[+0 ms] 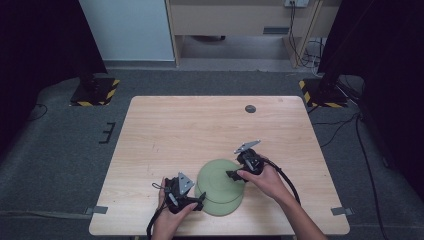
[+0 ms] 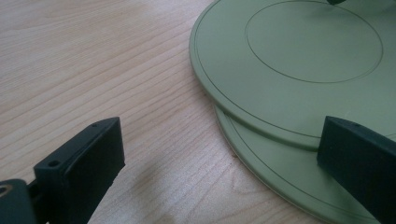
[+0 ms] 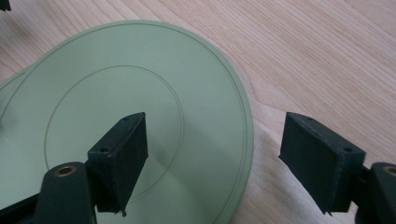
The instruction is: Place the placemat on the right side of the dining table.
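Green plates (image 1: 220, 186) flat, stacked offset.

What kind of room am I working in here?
Probably a lab or recording studio: a bare light wooden table on grey carpet, black stands with yellow-black hazard-striped bases, and loose cables by the wall.

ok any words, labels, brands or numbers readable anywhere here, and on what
None can be read.
Upper green plate: plain, just ring grooves, no lettering.
Lower green plate: plain too.
Wooden table: bare grain; a small dark round mark with no legible text.
Yellow-and-black striped stand bases: hazard stripes, no words.
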`<state>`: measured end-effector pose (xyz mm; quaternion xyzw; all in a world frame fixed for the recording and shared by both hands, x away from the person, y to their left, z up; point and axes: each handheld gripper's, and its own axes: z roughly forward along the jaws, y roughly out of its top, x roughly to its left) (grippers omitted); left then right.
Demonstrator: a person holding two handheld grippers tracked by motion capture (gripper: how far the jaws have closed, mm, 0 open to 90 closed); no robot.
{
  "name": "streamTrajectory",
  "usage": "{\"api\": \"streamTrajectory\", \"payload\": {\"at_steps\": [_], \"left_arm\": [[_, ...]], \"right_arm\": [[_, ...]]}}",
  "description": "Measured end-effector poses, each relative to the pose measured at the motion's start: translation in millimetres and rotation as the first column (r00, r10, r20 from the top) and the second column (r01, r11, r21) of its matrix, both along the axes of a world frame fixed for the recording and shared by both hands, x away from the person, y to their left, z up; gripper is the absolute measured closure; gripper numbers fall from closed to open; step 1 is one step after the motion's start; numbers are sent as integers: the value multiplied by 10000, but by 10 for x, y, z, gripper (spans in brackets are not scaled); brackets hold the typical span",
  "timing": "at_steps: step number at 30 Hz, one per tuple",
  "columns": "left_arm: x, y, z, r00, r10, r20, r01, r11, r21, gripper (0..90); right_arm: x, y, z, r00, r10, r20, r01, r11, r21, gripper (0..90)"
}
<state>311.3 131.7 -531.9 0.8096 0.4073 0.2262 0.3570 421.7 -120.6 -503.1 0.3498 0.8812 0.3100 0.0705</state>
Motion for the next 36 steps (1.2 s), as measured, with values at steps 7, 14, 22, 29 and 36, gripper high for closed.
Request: {"api": "streamTrajectory", "payload": {"at_steps": [7,14,22,29,36], "left_arm": [[-23,-14,5,9999,-169,29,169,9999,35,18],[-17,-25,6,9999,-142,38,141,9999,77,12],[-15,-26,5,9999,-120,29,120,9999,80,9],[-13,-27,4,9999,-105,20,105,9999,86,5],[-7,-24,3,10000,-83,-40,83,9999,62,2]], "right_arm": [[17,58,-28,9997,22,-243,-23,10000,-77,167],[56,67,-76,9984,21,-564,-17,10000,75,188],[94,60,-106,9948,80,-1020,-32,9989,470,233],[108,59,-117,9917,163,-1278,-74,9975,697,255],[74,54,-69,9949,95,-1005,-36,9983,584,286]]}}
